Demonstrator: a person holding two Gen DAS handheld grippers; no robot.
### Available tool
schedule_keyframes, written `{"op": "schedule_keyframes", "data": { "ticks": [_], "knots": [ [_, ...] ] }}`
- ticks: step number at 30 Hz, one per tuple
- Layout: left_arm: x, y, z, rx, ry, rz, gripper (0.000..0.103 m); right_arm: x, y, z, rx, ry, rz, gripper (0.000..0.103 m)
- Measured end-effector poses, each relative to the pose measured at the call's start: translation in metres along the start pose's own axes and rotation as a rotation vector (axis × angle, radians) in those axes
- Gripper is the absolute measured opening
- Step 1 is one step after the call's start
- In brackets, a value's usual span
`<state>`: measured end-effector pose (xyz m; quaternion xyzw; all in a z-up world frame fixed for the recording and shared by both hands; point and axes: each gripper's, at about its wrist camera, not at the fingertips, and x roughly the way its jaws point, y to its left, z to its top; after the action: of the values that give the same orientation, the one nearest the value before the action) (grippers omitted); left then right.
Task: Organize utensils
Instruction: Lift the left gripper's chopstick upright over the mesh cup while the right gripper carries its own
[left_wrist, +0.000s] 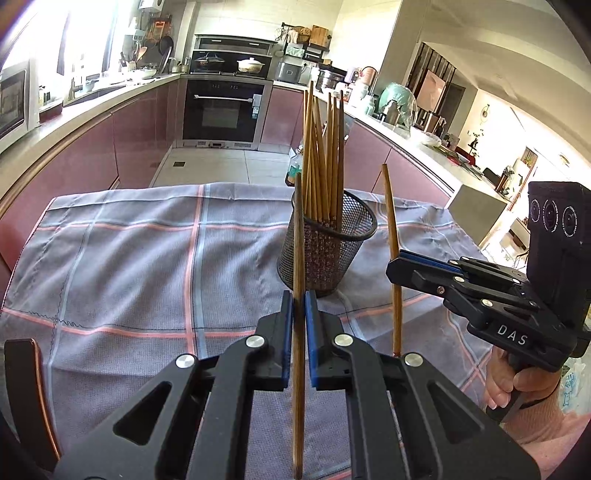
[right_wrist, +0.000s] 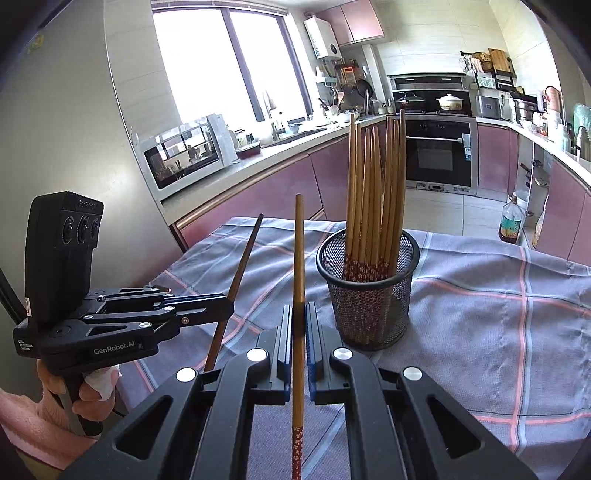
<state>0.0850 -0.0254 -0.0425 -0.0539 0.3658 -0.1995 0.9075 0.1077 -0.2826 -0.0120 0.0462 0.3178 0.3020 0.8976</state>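
A black mesh cup (left_wrist: 327, 245) stands on the checked cloth and holds several wooden chopsticks (left_wrist: 323, 155), tips up. My left gripper (left_wrist: 299, 306) is shut on one chopstick (left_wrist: 298, 258), held upright just in front of the cup. My right gripper (right_wrist: 299, 317) is shut on another chopstick (right_wrist: 299, 258), upright, to the left of the cup (right_wrist: 369, 291) in the right wrist view. Each gripper also shows in the other's view: the right gripper (left_wrist: 397, 264) with its chopstick (left_wrist: 392, 229), and the left gripper (right_wrist: 229, 306) with its chopstick (right_wrist: 236, 280).
A grey cloth with pink and blue lines (left_wrist: 147, 266) covers the table. A kitchen lies behind: oven (left_wrist: 221, 110), counters with a microwave (right_wrist: 188, 153), and an oil bottle (right_wrist: 511, 221) on the floor.
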Motion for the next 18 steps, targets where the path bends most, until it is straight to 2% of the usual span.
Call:
{"op": "schedule_keyframes", "data": {
  "ticks": [18],
  "knots": [
    [-0.018,-0.012,0.015,0.018,-0.068,-0.005,0.007,-0.014,-0.008,0.016,-0.013,-0.069,-0.004,0.005]
  ]
}}
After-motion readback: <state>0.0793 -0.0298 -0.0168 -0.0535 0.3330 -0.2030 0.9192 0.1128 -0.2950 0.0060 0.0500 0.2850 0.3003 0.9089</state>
